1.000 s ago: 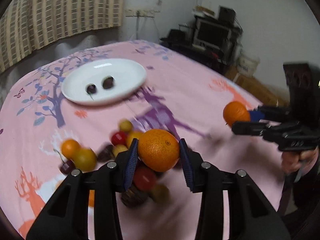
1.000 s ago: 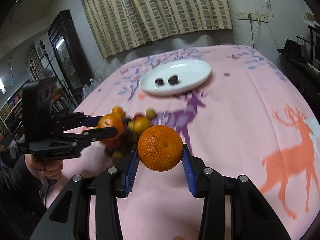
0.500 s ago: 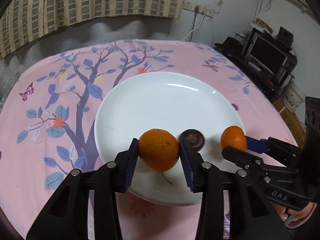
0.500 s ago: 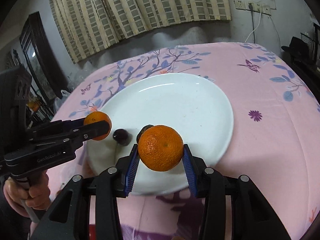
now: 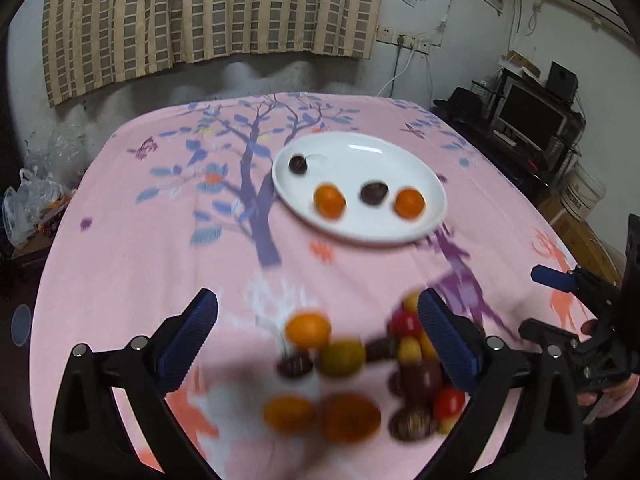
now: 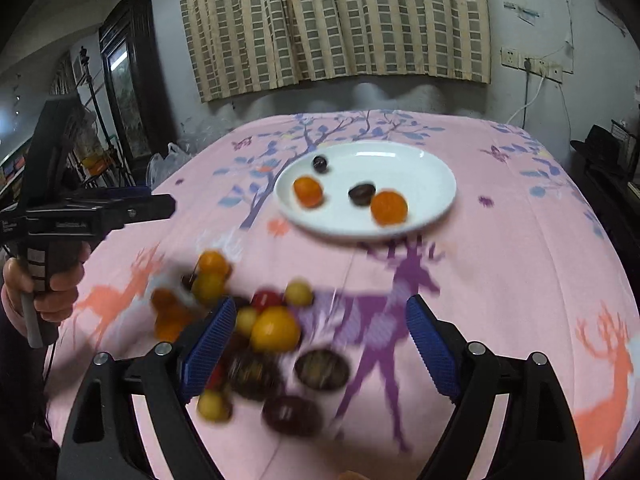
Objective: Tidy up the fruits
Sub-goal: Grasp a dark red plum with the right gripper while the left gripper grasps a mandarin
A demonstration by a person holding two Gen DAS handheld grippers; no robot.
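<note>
A white plate (image 5: 360, 152) (image 6: 404, 164) lies on the far half of the pink tablecloth. On it rest two oranges (image 5: 329, 201) (image 5: 409, 203) and two dark fruits (image 5: 298, 164) (image 5: 374, 193). In the right wrist view the oranges (image 6: 308, 191) (image 6: 388, 207) lie apart. A blurred pile of mixed small fruits (image 5: 352, 364) (image 6: 268, 328) sits near the front. My left gripper (image 5: 316, 300) hovers over the pile with its jaws opening and nothing between them. My right gripper (image 6: 320, 308) is also opening and empty, just right of the pile.
The pink tablecloth (image 5: 160, 260) covers a round table. Plastic bags (image 5: 32, 208) lie on the floor at the left. A desk with a monitor (image 5: 528, 120) stands at the right, a dark cabinet (image 6: 128, 80) at the far left. A hand (image 6: 44, 280) holds the left gripper's handle.
Both grippers carried an orange to the plate, opened and left the oranges lying there. Both have since pulled back from the plate to above the fruit pile.
</note>
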